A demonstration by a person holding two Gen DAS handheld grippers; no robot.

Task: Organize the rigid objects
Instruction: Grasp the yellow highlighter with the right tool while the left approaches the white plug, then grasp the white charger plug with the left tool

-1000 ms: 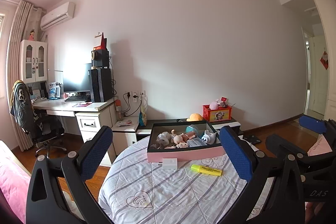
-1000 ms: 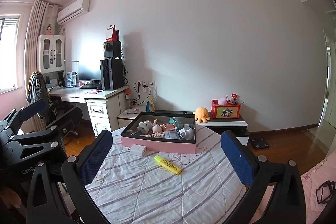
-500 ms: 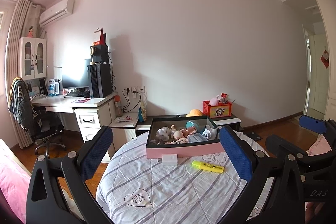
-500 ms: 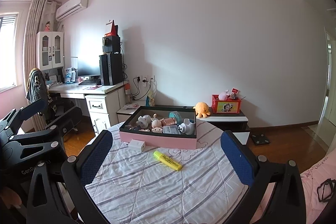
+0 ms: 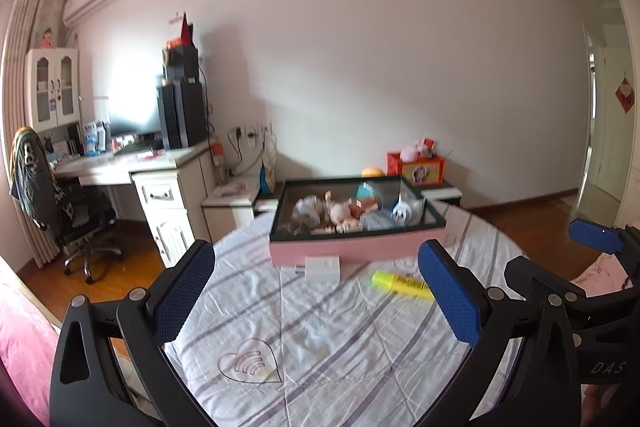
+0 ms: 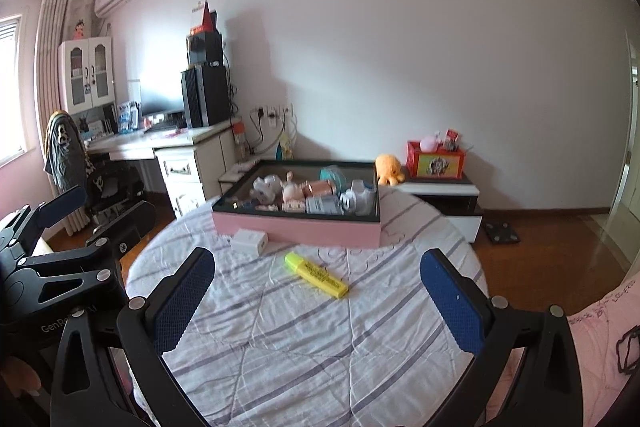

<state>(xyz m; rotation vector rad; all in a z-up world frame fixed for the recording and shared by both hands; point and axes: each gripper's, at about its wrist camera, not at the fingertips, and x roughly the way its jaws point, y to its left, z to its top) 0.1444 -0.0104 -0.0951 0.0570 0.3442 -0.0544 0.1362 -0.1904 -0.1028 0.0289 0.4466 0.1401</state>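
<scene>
Box contents: the small toys in the pink box [image 6: 296, 229] are blurred; a doll-like figure and pale bottles show, the rest cannot be told apart.
Highlighter: in the left wrist view the yellow highlighter [image 5: 400, 283] has its far end hidden behind the right pad of the left tongs [image 5: 316, 297].
Charger: the white block [image 5: 322, 268] shows no readable marking.
Bench: the near edge of the bench [image 6: 304, 355] is cut off by the frame and the tongs' arms.
Right tongs: in the left view, the right tongs [image 5: 592, 251] are cut by the right edge.
</scene>
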